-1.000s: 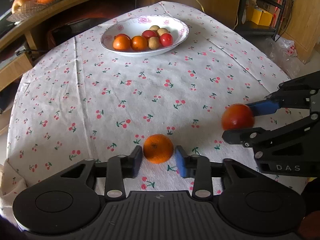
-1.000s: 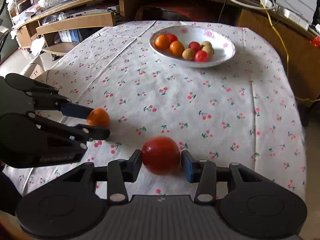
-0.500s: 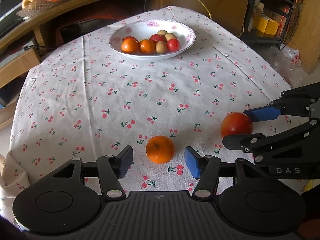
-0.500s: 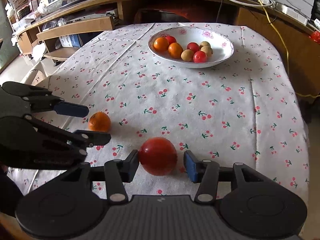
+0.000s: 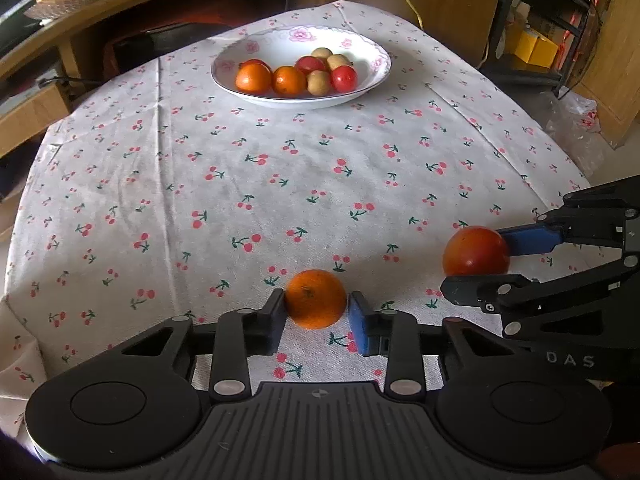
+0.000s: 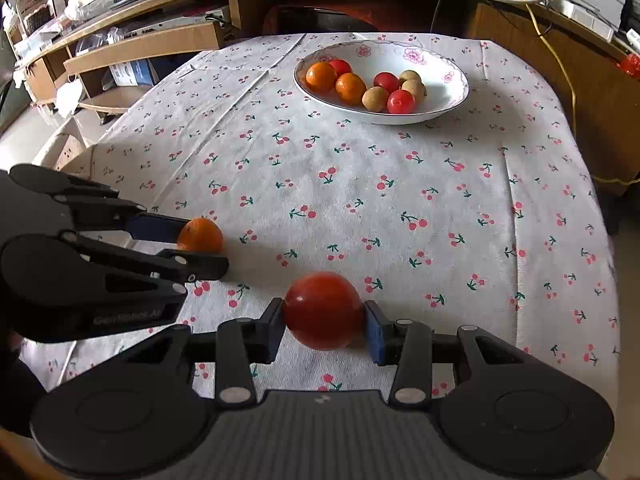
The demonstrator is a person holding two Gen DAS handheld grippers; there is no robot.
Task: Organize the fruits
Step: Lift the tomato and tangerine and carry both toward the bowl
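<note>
Left gripper [image 5: 316, 312] pinched on the small orange [image 5: 316, 298], pads flat on its two sides at mid-height, likely so the round fruit cannot roll free. Right gripper [image 6: 324, 322] clamped likewise on the red tomato [image 6: 322, 310]. Both fruits sit low at the near edge of the tabletop [image 5: 280, 184], well apart from the white bowl [image 6: 448, 102] at the far end, which holds sorted fruit. Probable aim: carry both to the bowl together.
</note>
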